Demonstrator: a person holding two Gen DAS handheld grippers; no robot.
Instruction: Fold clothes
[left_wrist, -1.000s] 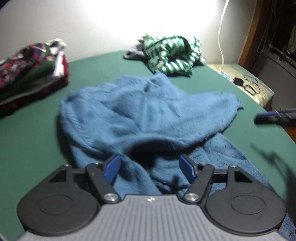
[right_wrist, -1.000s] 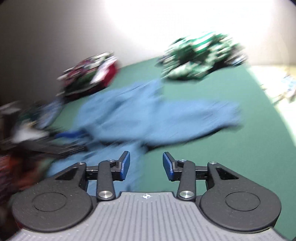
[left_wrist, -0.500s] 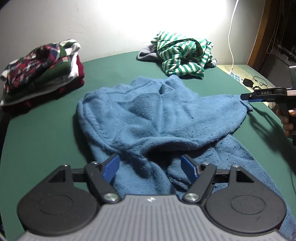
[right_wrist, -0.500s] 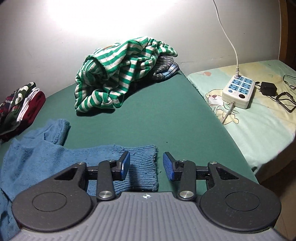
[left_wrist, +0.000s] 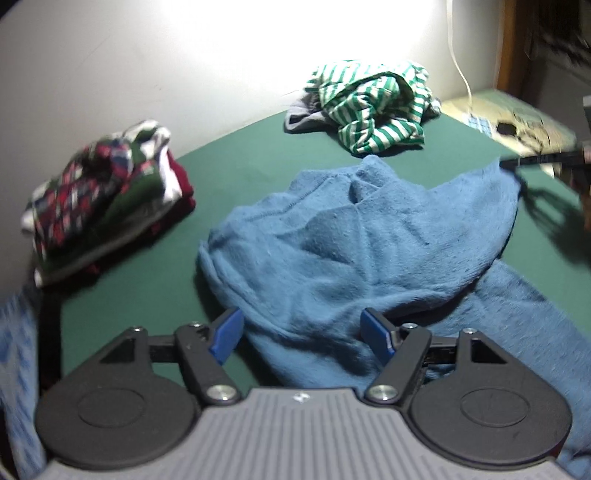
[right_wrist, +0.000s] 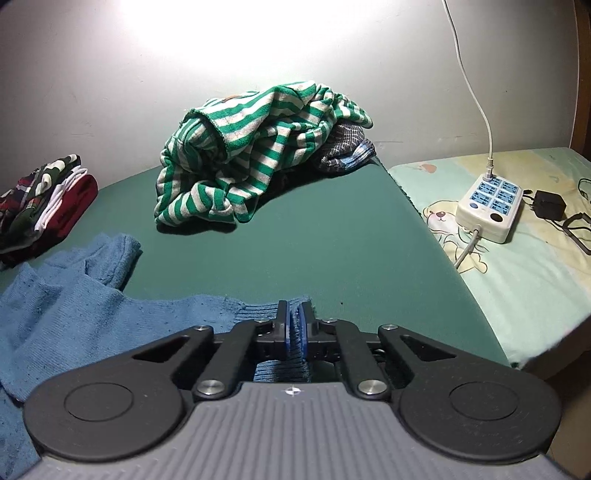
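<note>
One blue sweater (left_wrist: 354, 258) lies crumpled on the green table (left_wrist: 229, 173), spread from the near edge toward the middle, with one sleeve (right_wrist: 207, 314) stretched out to the right side. Two grippers are in view. The right gripper (right_wrist: 294, 328) has its two blue pads (right_wrist: 303, 332) pressed together on the ribbed cuff (right_wrist: 284, 365) of that sleeve, so the cuff is pinched between them; in the left wrist view the same tool appears only as a dark bar (left_wrist: 543, 159) at the sleeve's far tip. The left gripper (left_wrist: 303, 334) is spread wide, its two blue pads (left_wrist: 225, 332) standing apart on either side of a raised fold of the sweater; whether they touch the cloth cannot be told.

Beyond the sweater, near the wall, sits one loose heap of clothes: a green-and-white striped garment (right_wrist: 255, 147) on top, with one grey-blue knitted piece (right_wrist: 343, 151) showing at its right. At the left side of the table stands one stack of folded clothes (left_wrist: 103, 206), several layers deep, with a checked piece on top and dark red beneath; the exact count of layers cannot be made out.

Right of the table, a pale printed sheet (right_wrist: 517, 266) carries one white power strip (right_wrist: 489, 206) with one white cord (right_wrist: 472, 92) running up the wall, and one black adapter (right_wrist: 550, 204) just beside it.
</note>
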